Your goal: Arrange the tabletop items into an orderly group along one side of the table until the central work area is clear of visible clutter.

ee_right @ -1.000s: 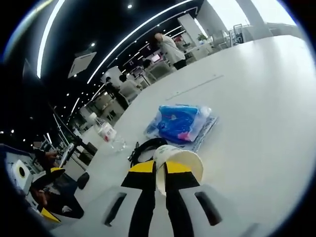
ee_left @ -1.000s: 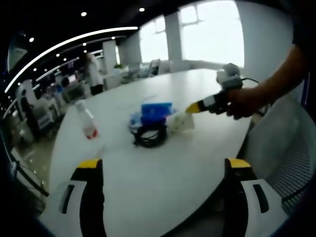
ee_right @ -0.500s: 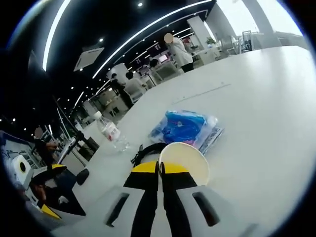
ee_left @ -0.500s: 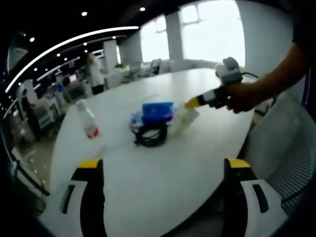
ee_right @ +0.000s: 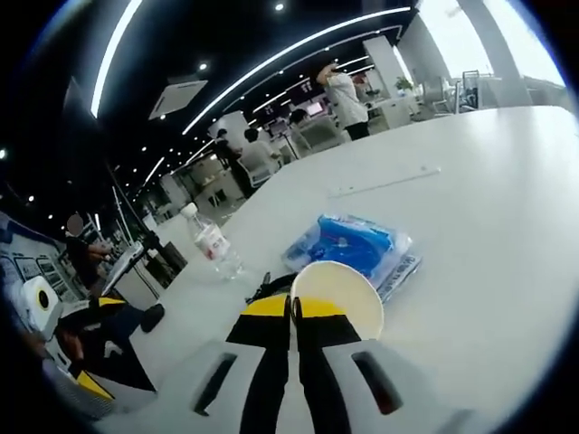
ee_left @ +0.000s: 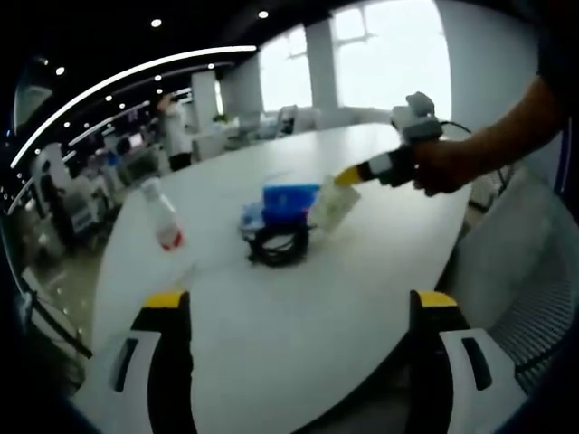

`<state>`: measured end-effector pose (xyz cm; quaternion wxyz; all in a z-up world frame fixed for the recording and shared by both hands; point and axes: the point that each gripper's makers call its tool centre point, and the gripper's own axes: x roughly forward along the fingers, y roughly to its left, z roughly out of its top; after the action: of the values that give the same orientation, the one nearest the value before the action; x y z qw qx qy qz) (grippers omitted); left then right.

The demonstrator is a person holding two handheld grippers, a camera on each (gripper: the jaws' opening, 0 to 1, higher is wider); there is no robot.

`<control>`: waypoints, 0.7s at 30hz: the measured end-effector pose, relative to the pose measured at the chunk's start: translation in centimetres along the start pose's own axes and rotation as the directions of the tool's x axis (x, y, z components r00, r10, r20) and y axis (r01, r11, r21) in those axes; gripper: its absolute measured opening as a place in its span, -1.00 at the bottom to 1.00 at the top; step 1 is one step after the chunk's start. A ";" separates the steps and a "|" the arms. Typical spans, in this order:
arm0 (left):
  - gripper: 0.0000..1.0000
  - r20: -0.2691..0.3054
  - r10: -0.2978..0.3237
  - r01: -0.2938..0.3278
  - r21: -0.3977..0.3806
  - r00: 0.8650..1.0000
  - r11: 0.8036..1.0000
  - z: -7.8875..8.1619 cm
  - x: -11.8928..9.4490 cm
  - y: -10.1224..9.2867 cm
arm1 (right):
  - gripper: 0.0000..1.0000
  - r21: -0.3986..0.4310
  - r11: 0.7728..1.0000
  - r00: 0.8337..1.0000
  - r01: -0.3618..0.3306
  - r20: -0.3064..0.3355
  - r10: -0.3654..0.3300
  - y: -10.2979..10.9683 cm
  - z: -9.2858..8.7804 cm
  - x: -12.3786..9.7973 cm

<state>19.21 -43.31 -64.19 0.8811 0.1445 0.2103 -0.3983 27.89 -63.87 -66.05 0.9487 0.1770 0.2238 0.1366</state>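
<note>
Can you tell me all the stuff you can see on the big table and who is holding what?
table: one, white, rounded, under everything.
paper cup: one, white, held off the table by its rim, above the pile.
water bottle: one, clear with a red-and-white label, standing apart from the pile.
plastic packet: one, blue inside clear wrap, lying in the middle of the table.
cable coil: one, black, lying against the packet.
chair: one, pale mesh, at the table's edge.
people: several, far behind the table.
right hand-held gripper: one, yellow-tipped, jaws closed on the cup's rim.
left hand-held gripper: one, yellow-tipped, jaws wide apart, holding nothing.
</note>
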 end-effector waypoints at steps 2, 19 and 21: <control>0.93 0.000 0.004 -0.004 -0.001 1.000 1.000 0.0 0.0 0.1 | -0.99 -0.016 1.000 1.000 -0.007 -0.003 0.007 0.2 0.2 0.2; 0.94 -0.010 0.011 -0.011 -0.011 1.000 1.000 -0.3 0.1 0.3 | -0.99 -0.118 0.991 0.998 -0.064 -0.015 0.063 1.6 2.6 1.9; 0.94 -0.015 0.012 -0.012 -0.008 1.000 1.000 -0.4 0.1 0.3 | -0.99 -0.130 0.989 0.998 -0.068 -0.018 0.066 1.7 2.8 2.1</control>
<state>19.41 -43.00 -64.54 0.8825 0.1450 0.2175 -0.3911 30.75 -62.37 -63.86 0.9515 0.1210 0.2146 0.1841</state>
